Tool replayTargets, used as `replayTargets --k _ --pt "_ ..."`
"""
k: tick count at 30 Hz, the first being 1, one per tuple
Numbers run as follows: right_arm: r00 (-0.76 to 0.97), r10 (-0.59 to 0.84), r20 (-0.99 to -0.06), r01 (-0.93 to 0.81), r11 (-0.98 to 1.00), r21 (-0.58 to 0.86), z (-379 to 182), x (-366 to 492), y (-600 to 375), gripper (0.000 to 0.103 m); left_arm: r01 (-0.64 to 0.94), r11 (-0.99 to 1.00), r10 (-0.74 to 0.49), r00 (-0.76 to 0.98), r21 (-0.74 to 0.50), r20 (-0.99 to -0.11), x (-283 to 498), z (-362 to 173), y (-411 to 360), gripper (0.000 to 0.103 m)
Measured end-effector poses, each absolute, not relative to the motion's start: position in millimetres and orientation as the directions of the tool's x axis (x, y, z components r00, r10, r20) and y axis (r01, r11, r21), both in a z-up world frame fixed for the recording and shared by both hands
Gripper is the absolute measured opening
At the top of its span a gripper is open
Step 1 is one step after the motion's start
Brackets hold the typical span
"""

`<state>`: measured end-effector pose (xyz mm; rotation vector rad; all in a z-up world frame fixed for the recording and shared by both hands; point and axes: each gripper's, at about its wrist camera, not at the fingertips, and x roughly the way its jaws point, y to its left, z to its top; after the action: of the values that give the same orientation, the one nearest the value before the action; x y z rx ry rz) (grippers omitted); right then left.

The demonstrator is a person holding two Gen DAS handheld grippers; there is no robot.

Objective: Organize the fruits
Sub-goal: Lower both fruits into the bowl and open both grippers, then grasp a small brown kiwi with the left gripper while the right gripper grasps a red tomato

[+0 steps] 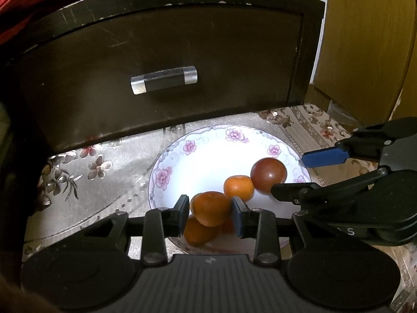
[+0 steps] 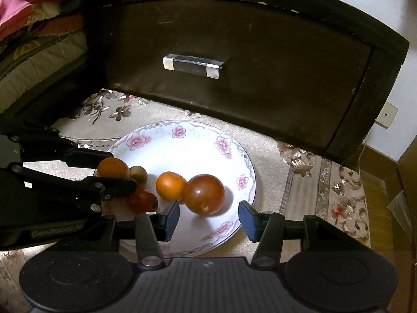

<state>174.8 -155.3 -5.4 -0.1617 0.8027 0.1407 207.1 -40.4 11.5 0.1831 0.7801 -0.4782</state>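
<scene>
The left gripper (image 1: 211, 212) was clamped on a small orange fruit (image 1: 211, 208) over the flowered white plate (image 2: 208, 140); slackening might drop it. The right gripper (image 2: 208, 216) stood apart, empty, beside the dark red tomato (image 2: 204, 194).

A floral cloth-covered surface (image 2: 299, 182) carries a flowered plate (image 2: 198, 135) and dark drawer cabinet (image 2: 260, 52).

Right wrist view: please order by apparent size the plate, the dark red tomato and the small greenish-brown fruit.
1. plate
2. dark red tomato
3. small greenish-brown fruit

The gaps are clear here, so nearness to the camera does not change the order.
</scene>
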Motion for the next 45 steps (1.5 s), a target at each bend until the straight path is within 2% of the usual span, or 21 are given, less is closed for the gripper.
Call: replayTargets --k 17,20,45 --pt "0.701 0.076 -0.709 -0.194 0.977 -0.087 0 169 -155 0.055 0.443 0.896 -0.352 0.652 -0.04 -0.672 206 20 -33 0.043" --pt "0.702 0.076 -0.708 -0.194 0.977 -0.087 0 168 -154 0.055 0.444 0.895 -0.353 0.652 -0.039 -0.671 206 21 -33 0.047" --pt "0.716 0.113 -0.689 -0.246 0.965 -0.097 9 147 -138 0.056 0.477 0.879 -0.332 0.637 0.018 -0.695 164 23 -14 0.047"
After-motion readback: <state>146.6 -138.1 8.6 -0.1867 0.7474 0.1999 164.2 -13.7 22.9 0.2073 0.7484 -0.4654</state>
